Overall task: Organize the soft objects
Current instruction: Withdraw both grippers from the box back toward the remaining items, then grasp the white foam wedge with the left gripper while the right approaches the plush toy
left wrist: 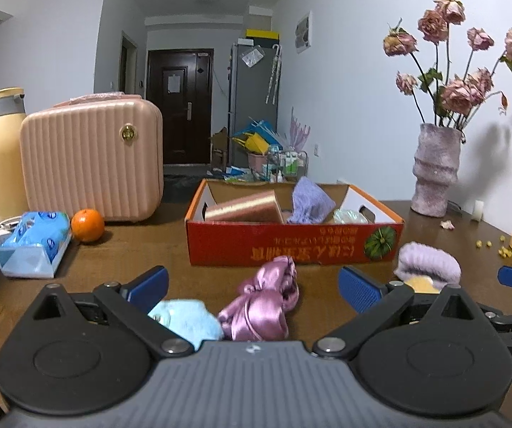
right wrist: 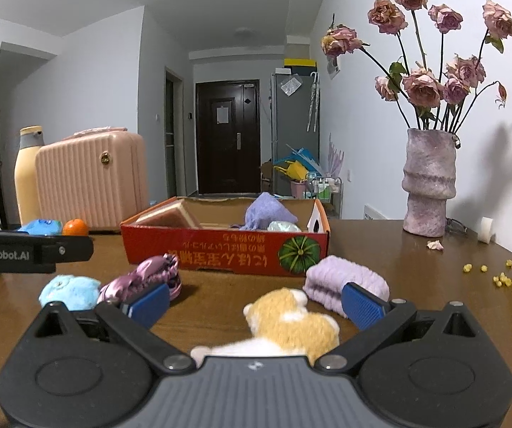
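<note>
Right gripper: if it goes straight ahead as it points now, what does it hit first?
Most likely the plush toy, lying between the open fingers of the right gripper. Beyond it stands the red box. Depth is unclear.

Both cameras sit low over the wooden table [left wrist: 120,249], each looking forward between its own two fingers toward the far door [right wrist: 227,135]; the left wrist view stands close behind the pink satin scrunchie [left wrist: 263,303]; the right wrist view stands more to the right, close behind the plush toy [right wrist: 291,324]; both share the red cardboard box [left wrist: 291,242] and the vase of dried roses [right wrist: 429,185].
</note>
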Motion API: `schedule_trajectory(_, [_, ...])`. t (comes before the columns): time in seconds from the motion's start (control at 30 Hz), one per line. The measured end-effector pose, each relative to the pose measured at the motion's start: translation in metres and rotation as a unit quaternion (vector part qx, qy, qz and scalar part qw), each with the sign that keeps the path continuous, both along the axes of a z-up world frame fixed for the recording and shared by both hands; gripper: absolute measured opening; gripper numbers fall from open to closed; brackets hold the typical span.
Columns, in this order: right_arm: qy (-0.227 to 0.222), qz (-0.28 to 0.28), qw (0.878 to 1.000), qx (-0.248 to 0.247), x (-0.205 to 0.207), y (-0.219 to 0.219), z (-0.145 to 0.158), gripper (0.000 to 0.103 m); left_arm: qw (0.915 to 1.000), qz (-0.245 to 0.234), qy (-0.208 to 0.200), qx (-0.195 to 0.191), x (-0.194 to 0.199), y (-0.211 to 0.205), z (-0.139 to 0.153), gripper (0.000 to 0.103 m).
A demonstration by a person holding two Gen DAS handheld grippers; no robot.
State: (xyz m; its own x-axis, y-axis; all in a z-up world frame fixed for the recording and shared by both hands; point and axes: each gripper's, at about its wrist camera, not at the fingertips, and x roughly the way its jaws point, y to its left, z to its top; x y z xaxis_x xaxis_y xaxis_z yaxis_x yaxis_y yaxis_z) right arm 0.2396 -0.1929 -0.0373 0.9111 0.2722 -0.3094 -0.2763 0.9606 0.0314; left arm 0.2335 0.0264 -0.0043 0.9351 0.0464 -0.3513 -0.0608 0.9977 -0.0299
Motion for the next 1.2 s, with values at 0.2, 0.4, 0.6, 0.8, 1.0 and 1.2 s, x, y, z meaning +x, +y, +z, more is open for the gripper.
schedule_trajectory(0.2, [0.009, -0.001, 1.0, -0.003, -0.015, -0.002, -0.007, 0.103, 0.9998, -0.008, 0.016, 0.0, -0.017, -0.001, -0.008, 0.103])
schedule_trajectory(0.4, [0.016, -0.008, 1.0, -0.008, -0.025, -0.005, -0.013, 0.103, 0.9989, -0.014, 0.045, -0.006, -0.026, 0.003, -0.018, 0.103])
schedule_trajectory(0.6, [0.026, -0.016, 1.0, -0.006, -0.024, -0.008, -0.015, 0.103, 0.9956, -0.02, 0.092, 0.004, -0.018, 0.004, -0.034, 0.103])
schedule_trajectory(0.8, [0.031, -0.017, 0.999, -0.013, -0.022, -0.006, -0.017, 0.103, 0.9892, -0.033, 0.142, -0.002, -0.001, 0.005, -0.052, 0.103])
schedule_trajectory(1.0, [0.037, -0.018, 0.999, -0.017, -0.02, -0.005, -0.019, 0.103, 0.9868, -0.044, 0.156, 0.009, 0.005, 0.001, -0.059, 0.089])
schedule_trajectory(1.2, [0.043, -0.021, 0.999, -0.023, -0.017, -0.004, -0.02, 0.103, 0.9822, -0.052, 0.18, 0.011, 0.013, 0.002, -0.065, 0.042])
